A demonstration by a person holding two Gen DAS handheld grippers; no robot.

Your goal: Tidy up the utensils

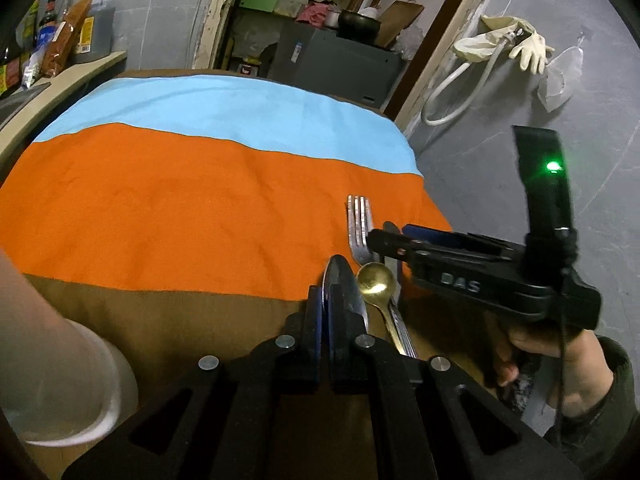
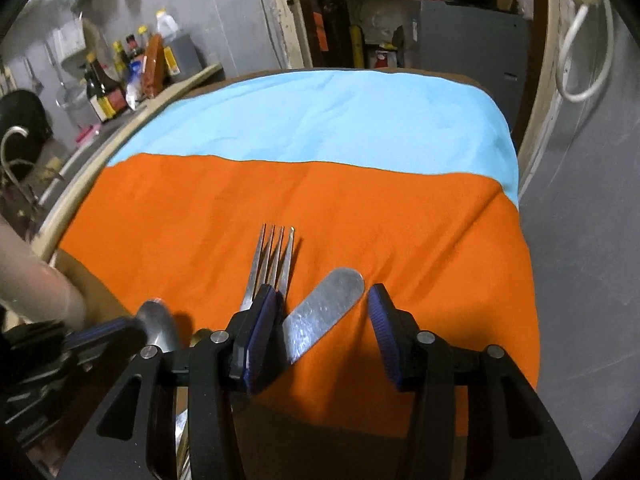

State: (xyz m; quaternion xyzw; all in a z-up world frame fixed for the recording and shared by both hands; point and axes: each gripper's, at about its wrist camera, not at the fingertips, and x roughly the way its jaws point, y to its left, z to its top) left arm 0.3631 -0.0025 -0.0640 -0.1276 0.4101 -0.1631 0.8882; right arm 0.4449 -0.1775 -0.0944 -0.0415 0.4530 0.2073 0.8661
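Observation:
My left gripper (image 1: pixel 326 280) is shut on a silver spoon (image 1: pixel 360 304), its bowl between the pads; the left gripper also shows in the right wrist view (image 2: pixel 136 326) with the spoon (image 2: pixel 160 328). A gold spoon (image 1: pixel 376 280) and a steel fork (image 1: pixel 359 224) lie beside it on the orange cloth (image 1: pixel 180 208). My right gripper (image 2: pixel 322 300) is open, its pads either side of a flat steel knife blade (image 2: pixel 324 308), with the fork (image 2: pixel 272 260) just left. The right gripper also shows in the left wrist view (image 1: pixel 390 232), over the fork.
A white cup (image 1: pixel 68 380) stands at the near left on the brown table (image 1: pixel 192 320). A blue cloth (image 2: pixel 320 120) covers the far half. A counter (image 2: pixel 120 120) with bottles runs along the left. A grey cabinet (image 1: pixel 340 64) stands beyond the table.

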